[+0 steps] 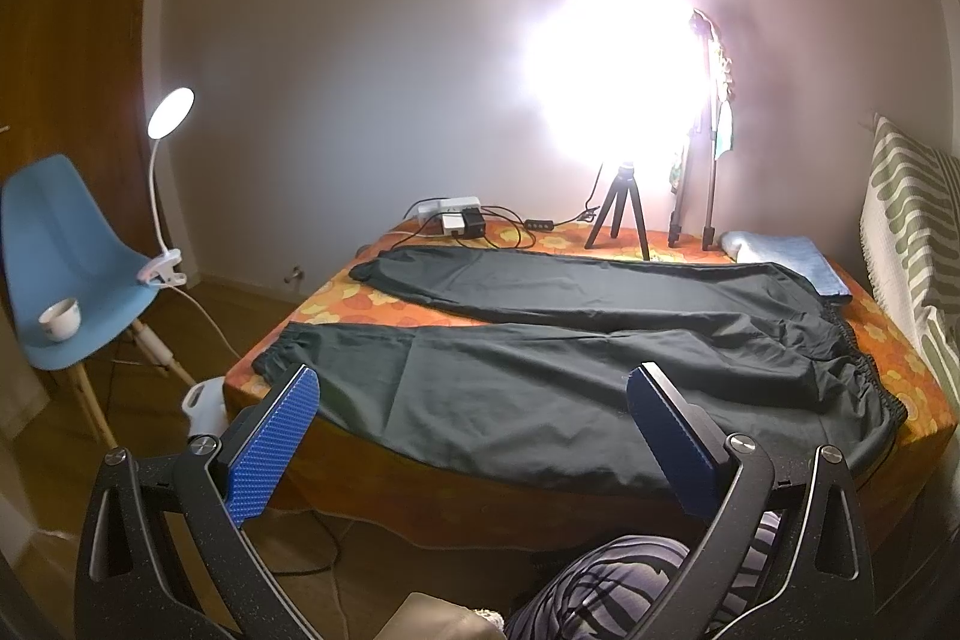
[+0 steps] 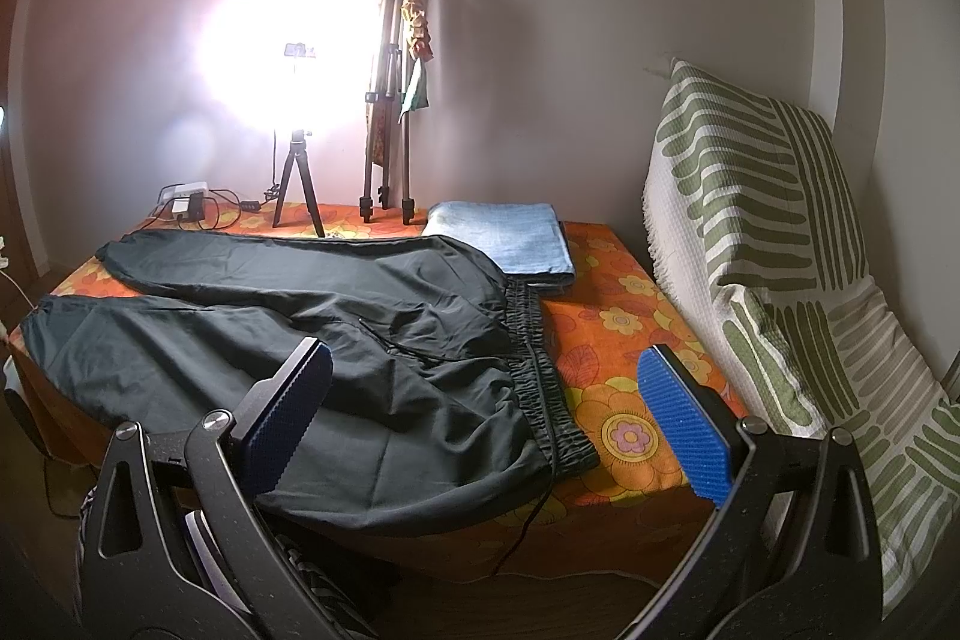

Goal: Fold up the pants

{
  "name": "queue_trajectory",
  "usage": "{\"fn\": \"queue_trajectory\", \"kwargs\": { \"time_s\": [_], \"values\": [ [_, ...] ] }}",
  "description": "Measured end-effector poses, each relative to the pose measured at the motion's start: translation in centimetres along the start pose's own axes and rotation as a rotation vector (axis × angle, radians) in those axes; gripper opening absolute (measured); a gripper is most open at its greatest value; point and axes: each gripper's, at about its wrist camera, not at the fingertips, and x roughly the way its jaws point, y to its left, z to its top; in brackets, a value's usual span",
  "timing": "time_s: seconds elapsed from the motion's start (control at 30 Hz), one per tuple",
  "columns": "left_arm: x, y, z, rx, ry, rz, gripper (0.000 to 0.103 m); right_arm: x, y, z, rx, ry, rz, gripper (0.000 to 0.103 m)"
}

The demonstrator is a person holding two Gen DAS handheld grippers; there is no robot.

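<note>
Item one: the pants (image 1: pixel 600 358), dark, spread flat on the bed (image 1: pixel 900 400), which wears an orange flowered cover. I see the waistband (image 2: pixel 543 382) toward the bed's right edge and both legs running off to the left edge, cuffs gathered, the near leg hanging slightly over the bed's front edge. A drawstring (image 2: pixel 528 514) dangles down the front of the bed.

Item two: my left hand-held gripper (image 1: pixel 474 388), fingers spread wide, nothing between the blue pads (image 1: pixel 273 451); it hovers over the front edge above the near leg.

Item three: my right hand-held gripper (image 2: pixel 486 370), likewise wide apart and empty, framing the waistband end from above the front edge.

Item four: a folded light-blue towel (image 2: pixel 510 235) at the far right of the bed, just beside the waistband (whether it touches the pants I cannot tell).

Item five: along the bed's back edge, a small tripod (image 1: pixel 621 214) under a glaring lamp, a taller folded tripod (image 2: pixel 387 100) leaning on the wall, and a power strip (image 1: pixel 453 214) with cables at the back left corner.

Item six: a green-and-white striped cloth (image 2: pixel 780 250) draped beside the bed's right edge.

Item seven: left of the bed, a blue chair (image 1: pixel 66 268) with a cup (image 1: pixel 59 319) on its seat and a clip lamp (image 1: pixel 171 106) clamped to it.
</note>
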Motion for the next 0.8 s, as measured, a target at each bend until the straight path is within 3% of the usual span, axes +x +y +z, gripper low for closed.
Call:
{"fn": "queue_trajectory", "kwargs": {
  "time_s": [0.8],
  "values": [
    [0.0,0.28,0.31,0.004,-0.001,0.007,0.102,-0.08,-0.23,0.09,0.001,-0.001,0.002,0.103]
  ]
}}
